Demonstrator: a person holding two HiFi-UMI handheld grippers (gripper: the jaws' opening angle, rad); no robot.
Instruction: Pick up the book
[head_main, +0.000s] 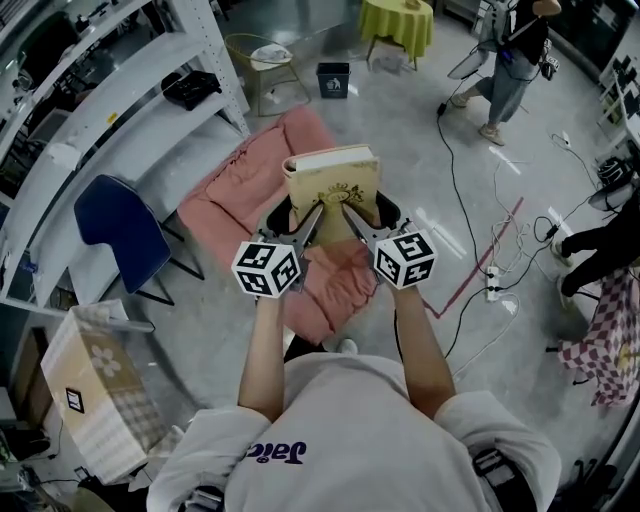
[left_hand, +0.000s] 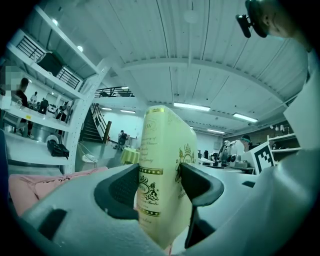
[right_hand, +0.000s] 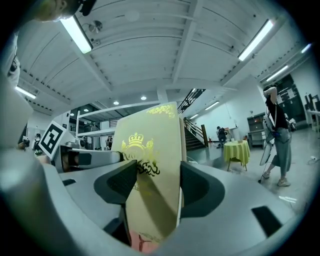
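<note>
A thick cream book with gold print is held up in front of me, above the pink bedding. My left gripper grips its lower left part and my right gripper its lower right part. In the left gripper view the book stands upright between the dark pads, and the left gripper is shut on its spine end. In the right gripper view the book, with a gold crown on its cover, fills the gap of the right gripper, pressed from both sides.
A blue chair and white shelving stand at the left, with a patterned box below them. Cables and a power strip lie on the floor at the right. A person stands far off, near a yellow-green table.
</note>
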